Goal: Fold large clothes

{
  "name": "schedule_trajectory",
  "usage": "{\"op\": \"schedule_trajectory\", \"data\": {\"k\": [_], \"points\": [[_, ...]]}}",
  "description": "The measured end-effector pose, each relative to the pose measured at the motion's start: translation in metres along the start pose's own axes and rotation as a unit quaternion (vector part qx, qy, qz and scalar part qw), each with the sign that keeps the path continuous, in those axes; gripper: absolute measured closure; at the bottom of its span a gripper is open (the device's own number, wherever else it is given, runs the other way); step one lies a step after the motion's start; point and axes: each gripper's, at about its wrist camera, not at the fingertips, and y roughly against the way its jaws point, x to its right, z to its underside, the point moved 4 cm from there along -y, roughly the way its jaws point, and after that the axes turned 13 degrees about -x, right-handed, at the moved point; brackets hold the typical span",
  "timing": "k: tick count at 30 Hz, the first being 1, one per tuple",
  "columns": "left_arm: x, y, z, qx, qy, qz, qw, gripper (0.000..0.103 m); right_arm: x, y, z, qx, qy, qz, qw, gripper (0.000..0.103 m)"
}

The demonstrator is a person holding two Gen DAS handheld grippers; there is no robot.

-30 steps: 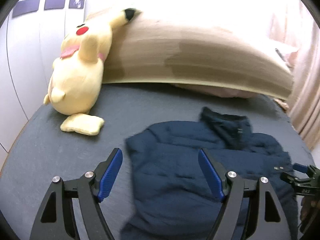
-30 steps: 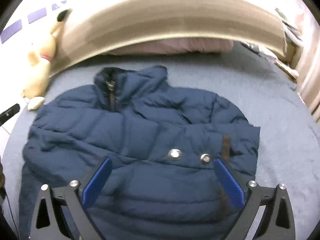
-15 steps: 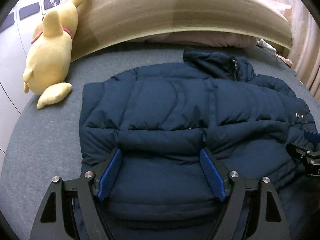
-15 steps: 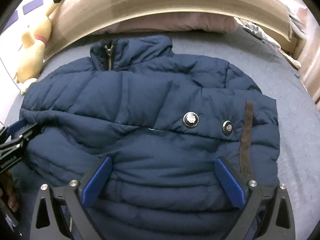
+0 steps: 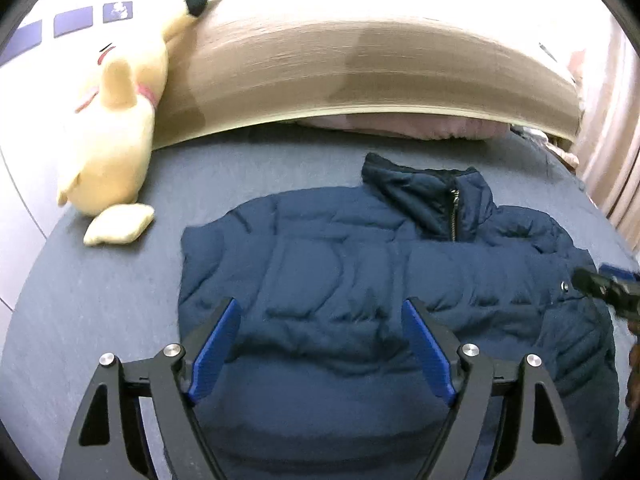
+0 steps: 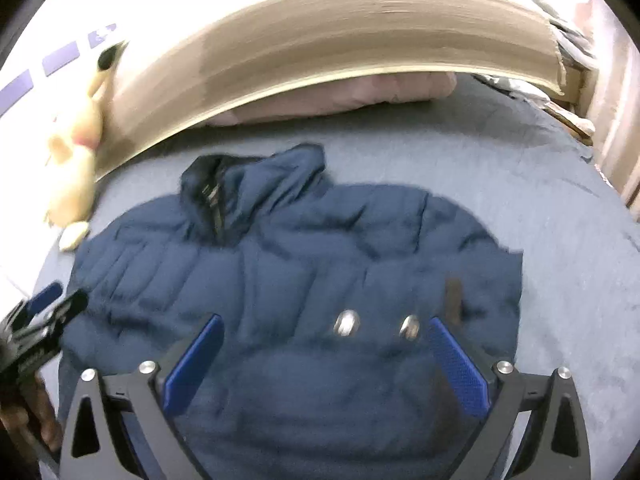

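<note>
A dark blue puffer jacket [image 5: 340, 280] lies spread on the grey bed, collar and zipper [image 5: 440, 196] towards the headboard. My left gripper [image 5: 320, 308] hovers open over its left half, nothing between the blue pads. The right gripper [image 6: 325, 322] is open too, above the jacket [image 6: 300, 260] near two metal snaps [image 6: 347, 323] and a brown tab [image 6: 454, 300]. Each gripper shows at the edge of the other's view: the right gripper [image 5: 604, 288] at the right, the left gripper [image 6: 48, 320] at the left. The right wrist view is blurred.
A yellow plush toy [image 5: 112, 140] leans against the tan headboard [image 5: 360, 80] at the back left. A pink pillow [image 5: 400, 124] lies under the headboard. Curtains [image 5: 616, 140] hang at the right. Bare grey bed sheet [image 5: 100, 300] surrounds the jacket.
My left gripper came from beside the jacket's left edge to over its left half. Since half a second ago both views have drawn back from the jacket. Both stay open.
</note>
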Motion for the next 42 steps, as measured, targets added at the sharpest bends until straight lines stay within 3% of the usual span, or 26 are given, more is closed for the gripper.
{"op": "schedule_trajectory", "data": {"k": [4, 6, 10, 12, 16, 21, 24, 26, 28, 31, 38, 42], "points": [[0.012, -0.043, -0.003, -0.047, -0.022, -0.035, 0.998, 0.019, 0.007, -0.043, -0.015, -0.043, -0.002, 0.037, 0.998, 0.0], [0.014, -0.054, -0.001, -0.049, -0.023, -0.042, 0.9976, 0.017, 0.009, -0.065, -0.011, -0.068, -0.001, 0.037, 0.997, 0.0], [0.012, -0.046, -0.004, -0.058, -0.02, -0.028, 0.9977, 0.016, 0.015, -0.044, -0.013, -0.046, -0.014, -0.002, 0.999, 0.0], [-0.002, -0.023, -0.004, -0.027, -0.012, -0.009, 0.9995, 0.016, 0.029, -0.02, -0.011, -0.021, -0.027, -0.02, 0.999, 0.0], [-0.046, 0.002, 0.002, -0.001, 0.017, -0.006, 0.9998, 0.016, 0.094, 0.018, 0.003, 0.01, -0.088, -0.039, 0.995, 0.0], [-0.101, 0.003, 0.026, -0.027, 0.089, -0.005, 0.9957, 0.016, 0.145, 0.004, 0.035, -0.031, -0.161, -0.077, 0.983, 0.0], [-0.106, 0.001, 0.041, -0.032, 0.099, -0.012, 0.9945, 0.016, 0.144, 0.0, 0.054, -0.037, -0.16, -0.068, 0.984, 0.0], [-0.101, -0.006, 0.047, -0.041, 0.093, -0.028, 0.9944, 0.016, 0.133, -0.009, 0.062, -0.053, -0.14, -0.041, 0.988, 0.0], [-0.088, -0.025, 0.052, -0.065, 0.064, -0.064, 0.9938, 0.015, 0.119, -0.022, 0.068, -0.073, -0.094, 0.019, 0.993, 0.0], [-0.083, -0.027, 0.051, -0.063, 0.059, -0.076, 0.9933, 0.015, 0.116, -0.028, 0.068, -0.082, -0.093, 0.03, 0.992, 0.001], [-0.104, 0.003, 0.029, -0.013, 0.078, -0.025, 0.9966, 0.015, 0.134, 0.0, 0.044, -0.037, -0.126, -0.045, 0.99, 0.001], [-0.113, -0.017, 0.003, -0.032, 0.099, 0.023, 0.9943, 0.015, 0.152, -0.017, 0.02, -0.043, -0.162, -0.086, 0.982, 0.001]]}}
